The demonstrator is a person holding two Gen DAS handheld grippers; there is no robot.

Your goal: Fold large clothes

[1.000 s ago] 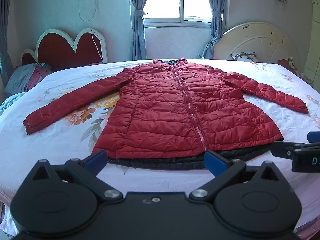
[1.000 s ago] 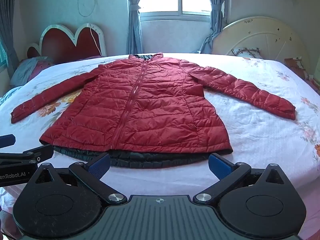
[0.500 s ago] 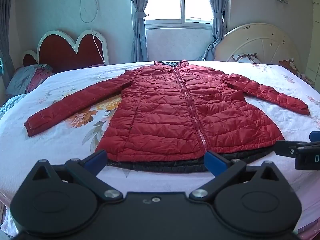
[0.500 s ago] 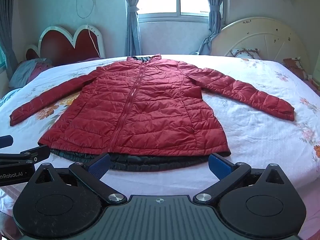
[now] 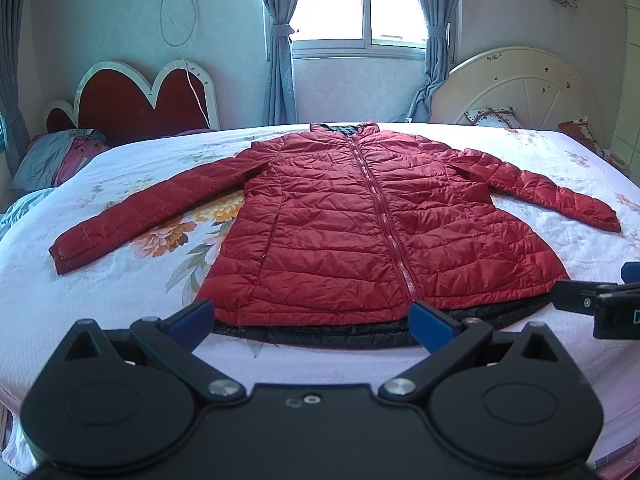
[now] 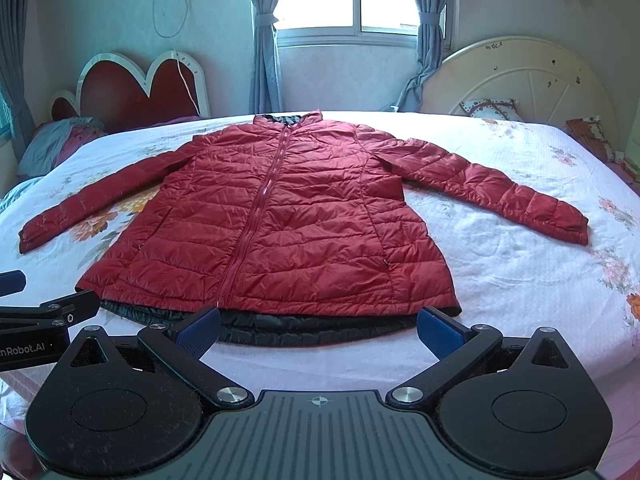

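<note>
A red quilted jacket (image 5: 360, 232) is laid flat, front up and zipped, on a bed (image 5: 120, 272) covered with a white floral sheet. At the far left, a pillow (image 5: 56, 156) is seen at the bed's edge, below a red heart-shaped headboard (image 5: 136, 100). The jacket's left-hand sleeve (image 5: 152, 212) is stretched out across a printed orange flower. The collar is pointed toward a window (image 5: 360, 4) framed by tied-back grey-blue curtains (image 5: 276, 44). A dark lining (image 5: 320, 334) is exposed as a strip below the red hem, on the near side. The other sleeve (image 6: 496, 192) is spread out toward the right, and a cream rounded headboard (image 6: 520, 80) is seen beyond it.

The left tool (image 5: 312, 320) is held just short of the hem, near its left half, with its blue-padded fingers spread wide and nothing between them. The right tool (image 6: 320, 328) is held the same way near the hem's right half, fingers wide apart and empty. Neither tool is seen touching the jacket. Each tool is partly visible at the edge of the other's view.
</note>
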